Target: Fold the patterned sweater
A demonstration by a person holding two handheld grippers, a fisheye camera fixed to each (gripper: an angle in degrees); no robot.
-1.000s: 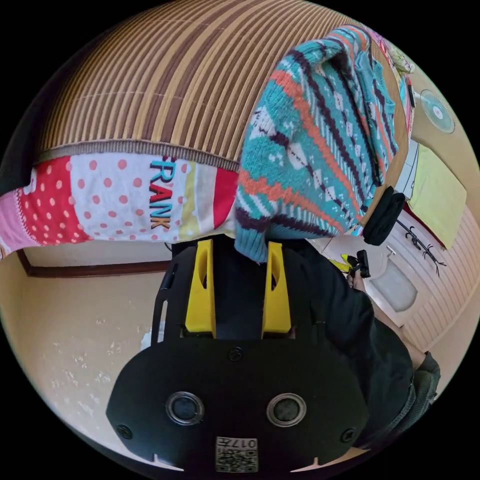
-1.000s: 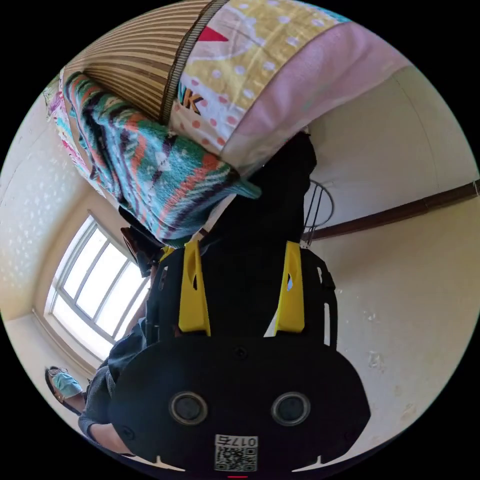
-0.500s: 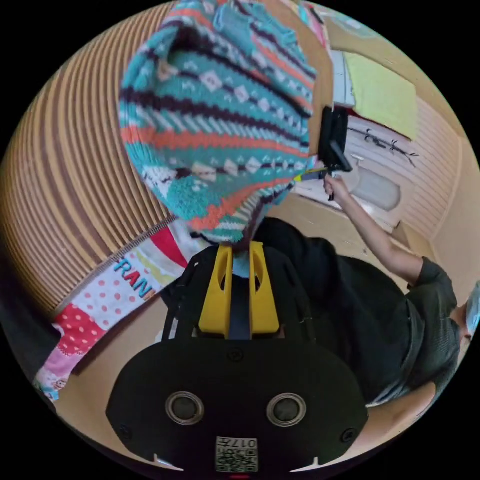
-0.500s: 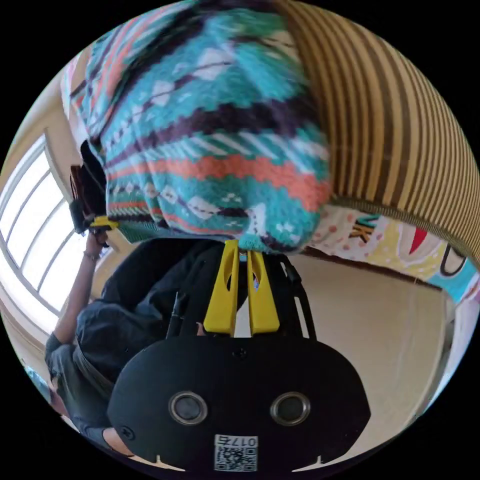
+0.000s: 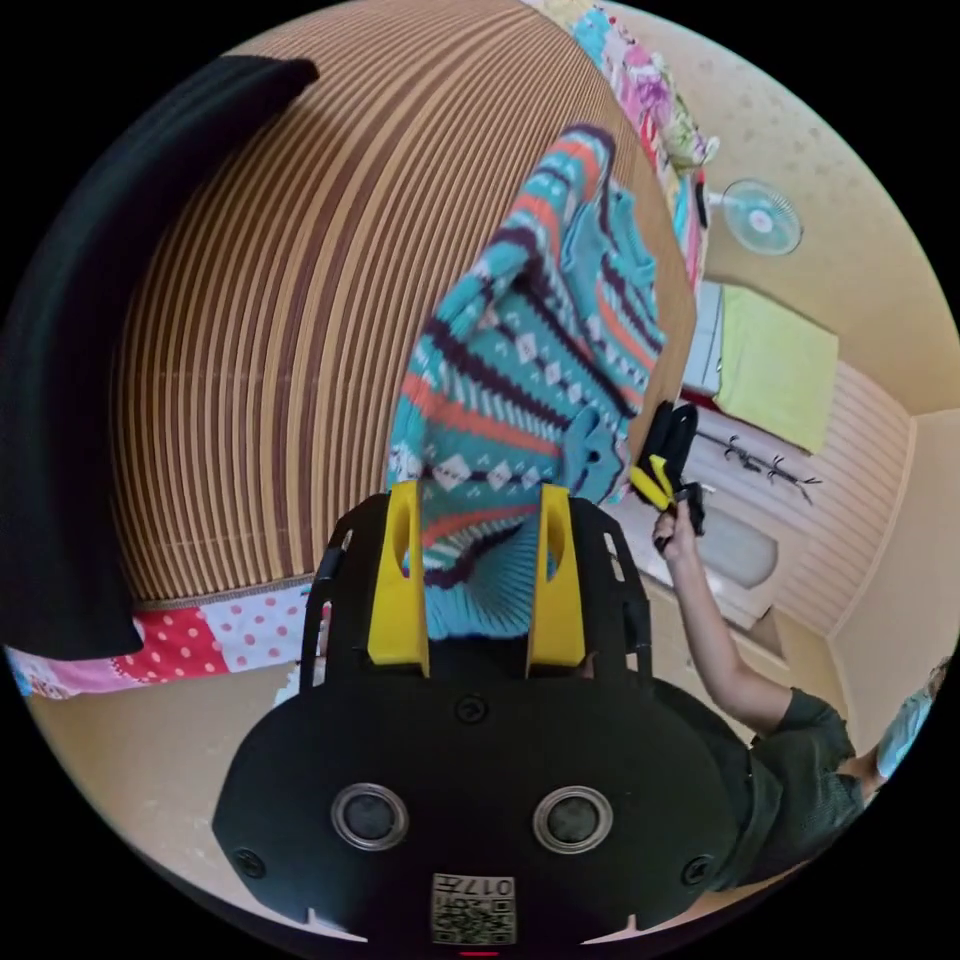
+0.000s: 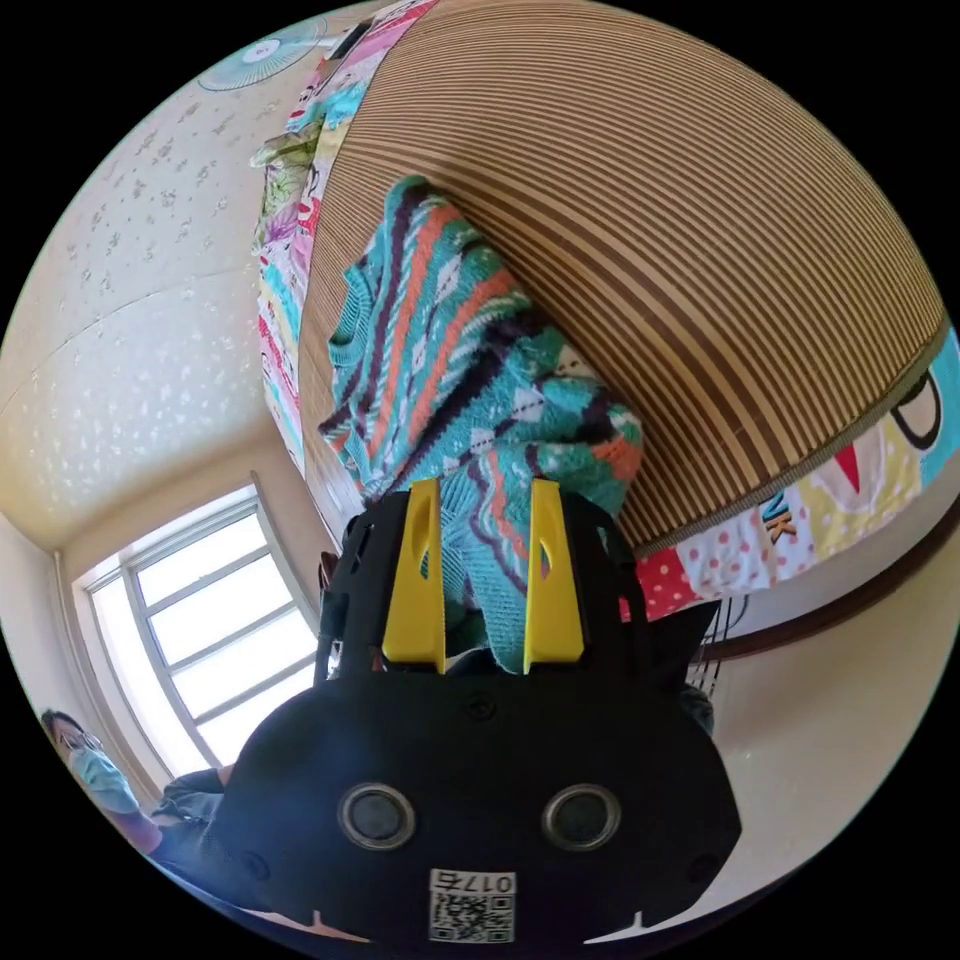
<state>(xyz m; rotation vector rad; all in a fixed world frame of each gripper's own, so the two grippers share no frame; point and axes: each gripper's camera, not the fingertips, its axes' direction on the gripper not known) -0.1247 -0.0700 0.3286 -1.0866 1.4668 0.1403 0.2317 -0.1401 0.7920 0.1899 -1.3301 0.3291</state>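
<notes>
Left gripper view: left hand-held gripper (image 5: 478, 575), yellow jaws spread apart, sweater hem lying loose between them. Patterned sweater (image 5: 530, 370) bunched on the striped mat (image 5: 280, 300) of the bed, near its edge above the dotted sheet (image 5: 215, 640). Right gripper view: right hand-held gripper (image 6: 484, 580), jaws likewise apart around a fold of the sweater (image 6: 450, 370). Window (image 6: 205, 620) beyond.

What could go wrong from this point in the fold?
1. The patterned sweater lies bunched near the edge of the striped mat; its hem hangs between the open jaws of the left claw and right claw, so it may slide off.
2. If the jaws close here, they may pinch several bunched layers and the fold may come out uneven.
</notes>
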